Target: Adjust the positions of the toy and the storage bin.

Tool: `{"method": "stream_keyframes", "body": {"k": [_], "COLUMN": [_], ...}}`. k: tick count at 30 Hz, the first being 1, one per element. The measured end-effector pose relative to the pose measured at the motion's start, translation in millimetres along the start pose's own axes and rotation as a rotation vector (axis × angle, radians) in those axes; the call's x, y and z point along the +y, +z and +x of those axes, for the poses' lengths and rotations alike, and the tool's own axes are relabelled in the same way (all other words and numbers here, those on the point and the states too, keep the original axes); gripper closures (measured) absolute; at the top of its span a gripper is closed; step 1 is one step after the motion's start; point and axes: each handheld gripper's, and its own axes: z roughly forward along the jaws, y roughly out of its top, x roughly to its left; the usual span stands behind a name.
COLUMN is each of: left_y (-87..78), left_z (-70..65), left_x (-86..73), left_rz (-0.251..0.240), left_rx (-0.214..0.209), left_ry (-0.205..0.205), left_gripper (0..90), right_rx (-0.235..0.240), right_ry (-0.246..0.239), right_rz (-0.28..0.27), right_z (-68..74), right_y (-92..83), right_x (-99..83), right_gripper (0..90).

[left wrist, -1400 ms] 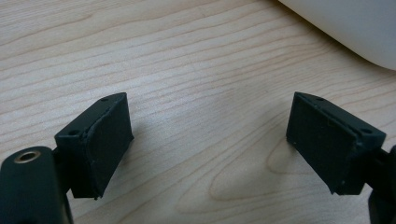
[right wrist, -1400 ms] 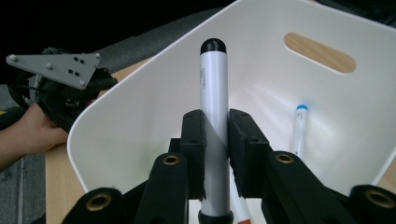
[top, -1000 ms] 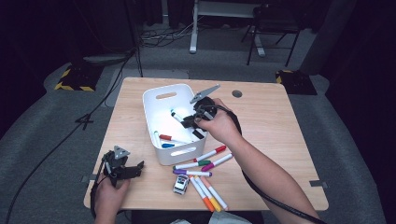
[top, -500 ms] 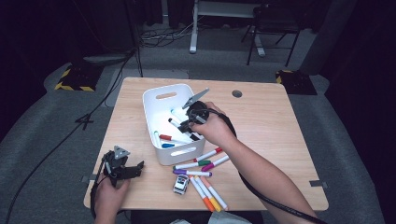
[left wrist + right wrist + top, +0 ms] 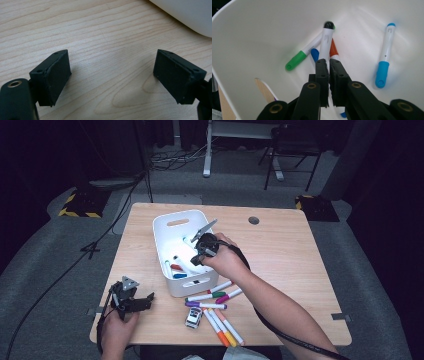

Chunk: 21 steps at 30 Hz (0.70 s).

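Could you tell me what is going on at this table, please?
A person is sorting markers into a white bin. The right gripper reaches down inside the bin, its jaws shut on a black-tipped marker held above a green-capped, a blue-capped and an orange-capped one already lying there. The left gripper rests open over bare table near the front left corner. More markers and a small toy car lie in front of the bin.

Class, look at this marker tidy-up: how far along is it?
Done: several markers, including a green one and a light blue one, lie in the white bin. In hand: the right gripper, shut on a white-barrelled marker, is inside the bin. Left: loose markers on the table; the left gripper is open.
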Motion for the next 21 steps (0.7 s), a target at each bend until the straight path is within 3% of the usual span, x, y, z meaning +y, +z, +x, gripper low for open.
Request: {"method": "stream_keyframes", "body": {"k": [3, 4, 8, 14, 21], "left_y": [-0.1, -0.1, -0.2, -0.2, -0.1], "left_z": [0.1, 0.1, 0.1, 0.1, 0.0], "left_x": [0.0, 0.0, 0.1, 0.1, 0.1], "left_rz": [0.0, 0.0, 0.002, 0.002, 0.001], "left_rx": [-0.002, -0.002, -0.002, -0.001, -0.002], "left_ry": [0.0, 0.0, 0.0, 0.0, -0.001], "left_gripper": [14.6, 14.5, 14.6, 14.6, 14.5], "right_rx": [0.003, 0.005, 0.015, 0.023, 0.012], "right_ry": [0.019, -0.004, 0.029, 0.023, 0.04], "right_rz": [0.005, -0.01, -0.024, -0.118, -0.216], "right_z": [2.0, 1.1, 3.9, 4.9, 1.6], "right_y": [-0.7, -0.3, -7.4, -37.8, -78.3], "right_x": [-0.5, -0.6, -3.2, -11.5, -29.1], "right_gripper": [84.4, 83.9, 80.8, 72.3, 70.8]}}
